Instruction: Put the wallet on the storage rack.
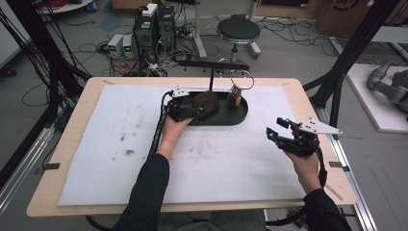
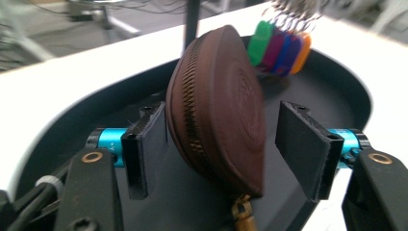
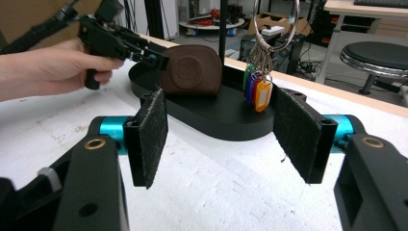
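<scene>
A brown zip pouch stands on edge in the black oval tray. My left gripper is open around it: the left pad sits at the zip side and a gap shows before the right pad. A bunch of coloured key tags hangs on a metal ring over the tray's right end. My right gripper is open and holds nothing, out over the mat to the tray's right.
A black stand with a crossbar rises from the tray's back. A stained white mat covers the wooden table. Behind the table are a stool, computer boxes and floor cables. Black frame posts stand at the right.
</scene>
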